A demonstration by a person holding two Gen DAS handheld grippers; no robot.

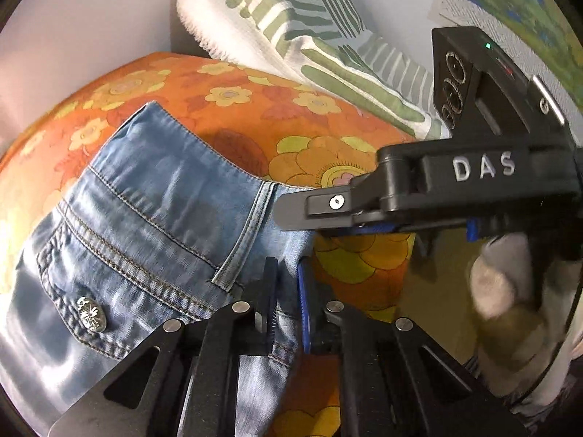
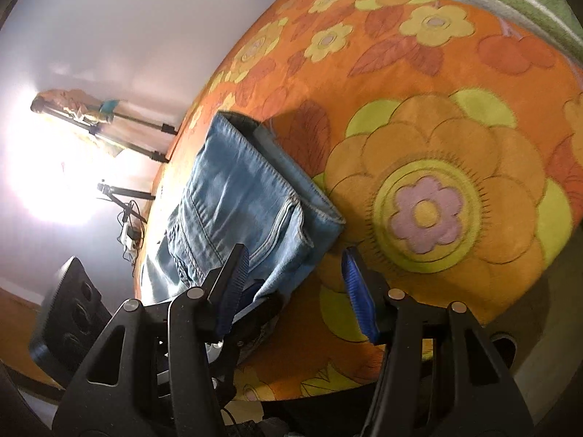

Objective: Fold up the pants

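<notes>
The light blue jeans lie folded on the orange flowered bedcover, waistband corner near the bed's edge. The left gripper is clenched on the denim at that corner. The right gripper hangs just beside it, jaws apart, grasping nothing. A green-striped pillow lies behind.

I see an orange flowered bedspread under everything, a white pillow with green stripes lying at its far edge, a painting on the wall, and tripods near a bright glare.
</notes>
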